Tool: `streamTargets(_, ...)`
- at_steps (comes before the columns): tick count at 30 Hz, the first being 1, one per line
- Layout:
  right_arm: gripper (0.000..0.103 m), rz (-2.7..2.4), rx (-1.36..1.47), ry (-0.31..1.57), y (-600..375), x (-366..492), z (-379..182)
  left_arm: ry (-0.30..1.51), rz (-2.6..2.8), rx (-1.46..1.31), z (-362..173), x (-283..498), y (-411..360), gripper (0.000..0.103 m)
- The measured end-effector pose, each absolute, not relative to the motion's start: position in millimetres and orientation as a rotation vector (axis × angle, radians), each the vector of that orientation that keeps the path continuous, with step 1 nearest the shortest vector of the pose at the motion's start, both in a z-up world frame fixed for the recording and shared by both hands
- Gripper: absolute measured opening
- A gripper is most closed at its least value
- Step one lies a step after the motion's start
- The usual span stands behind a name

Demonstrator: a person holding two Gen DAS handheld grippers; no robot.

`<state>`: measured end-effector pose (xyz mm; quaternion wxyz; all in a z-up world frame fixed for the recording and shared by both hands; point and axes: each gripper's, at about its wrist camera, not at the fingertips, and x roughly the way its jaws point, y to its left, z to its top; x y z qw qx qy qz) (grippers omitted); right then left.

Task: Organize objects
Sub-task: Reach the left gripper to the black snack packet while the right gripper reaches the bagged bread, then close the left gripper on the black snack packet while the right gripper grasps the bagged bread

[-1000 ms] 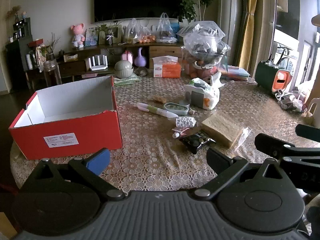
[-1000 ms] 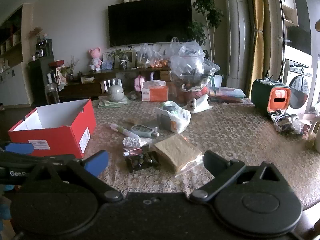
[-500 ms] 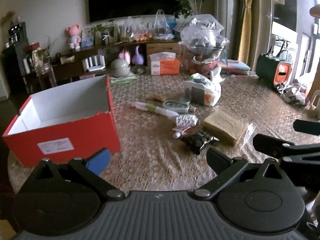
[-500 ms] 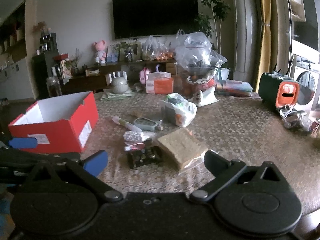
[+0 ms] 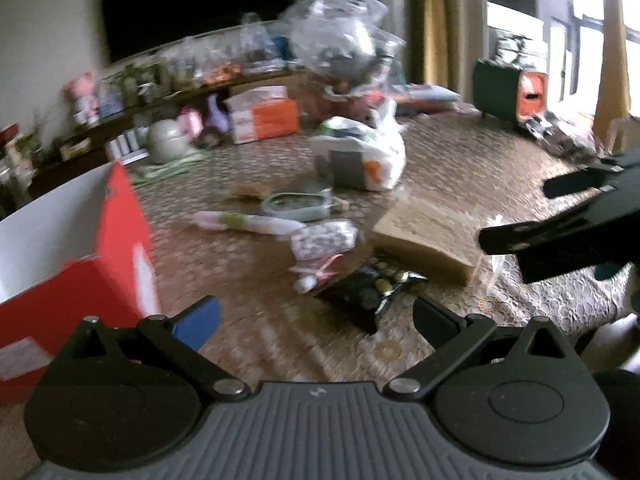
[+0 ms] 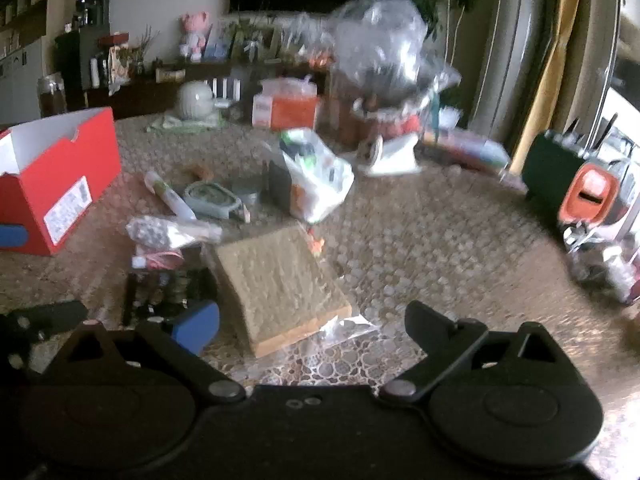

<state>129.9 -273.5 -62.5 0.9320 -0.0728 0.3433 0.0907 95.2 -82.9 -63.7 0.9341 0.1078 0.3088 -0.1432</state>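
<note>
An open red box point(image 5: 76, 248) with a white inside stands at the left of the table; it also shows in the right wrist view point(image 6: 56, 172). Loose items lie mid-table: a black packet point(image 5: 368, 286), a tan bagged slab point(image 6: 276, 280), a bag of white beads point(image 5: 324, 236), a white-green tube point(image 5: 248, 222), an oval tin point(image 5: 298, 204). My left gripper point(image 5: 316, 320) is open and empty, just short of the black packet. My right gripper point(image 6: 312, 324) is open and empty over the slab's near edge.
A white plastic bag point(image 5: 360, 160) with a grey box sits behind the items. An orange tissue box point(image 5: 264, 114), a large clear bag point(image 5: 340, 48) and a green-orange container point(image 5: 508, 88) stand further back. A lace cloth point(image 6: 420, 240) covers the table.
Both grippers have moved forward and down towards the pile of loose items; the views are now blurred. The red box has slid to the left edge of the left view.
</note>
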Motion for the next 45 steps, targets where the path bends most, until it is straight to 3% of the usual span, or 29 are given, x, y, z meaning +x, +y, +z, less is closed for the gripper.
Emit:
streamTargets(10,0.092,0.308,-0.301,0.771,-265.4,169.9,-82.3,0.652,-0.416,0.366,-101.1,131.6,-123.3,0.103)
streamTargets(14,0.092,0.352,-0.259,0.795,-270.3,178.9,-86.2,0.681,-0.435,0.380,-108.4,138.1,-129.1,0.086)
streamTargets(19,0.092,0.411,-0.216,0.817,-271.0,184.6,-88.5,0.680,-0.450,0.368,-108.7,139.7,-131.1,0.078)
streamTargets(23,0.090,0.414,-0.220,0.814,-269.3,185.0,-90.1,0.685,-0.415,0.375,-107.4,143.6,-129.1,0.056)
streamTargets(25,0.087,0.413,-0.203,0.822,-272.8,186.1,-89.5,0.693,-0.416,0.363,-106.3,144.5,-126.2,0.052)
streamTargets(31,0.075,0.391,-0.145,0.815,-279.0,183.1,-84.4,0.683,-0.392,0.390,-105.2,136.8,-125.6,0.039)
streamTargets(32,0.058,0.368,-0.152,0.801,-278.5,181.1,-82.9,0.683,-0.387,0.390,-104.3,135.5,-125.6,0.036)
streamTargets(33,0.051,0.354,-0.139,0.800,-280.1,180.7,-80.7,0.684,-0.382,0.388,-103.1,134.3,-125.2,0.034)
streamTargets(36,0.040,0.346,-0.087,0.816,-289.1,181.3,-77.5,0.685,-0.368,0.380,-99.6,130.4,-121.9,0.033)
streamTargets(38,0.041,0.353,-0.109,0.809,-287.9,177.3,-76.3,0.686,-0.364,0.374,-97.6,127.9,-118.9,0.033)
streamTargets(40,0.057,0.353,-0.130,0.823,-281.7,175.8,-76.3,0.682,-0.354,0.372,-95.3,124.8,-116.0,0.033)
streamTargets(41,0.083,0.348,-0.140,0.829,-278.3,175.5,-77.0,0.682,-0.351,0.367,-94.0,123.4,-114.4,0.033)
streamTargets(42,0.094,0.353,-0.150,0.814,-275.3,173.7,-77.4,0.683,-0.348,0.360,-92.5,121.9,-112.4,0.033)
streamTargets(45,0.090,0.367,-0.210,0.820,-261.5,173.4,-81.8,0.689,-0.332,0.342,-87.8,118.2,-106.8,0.033)
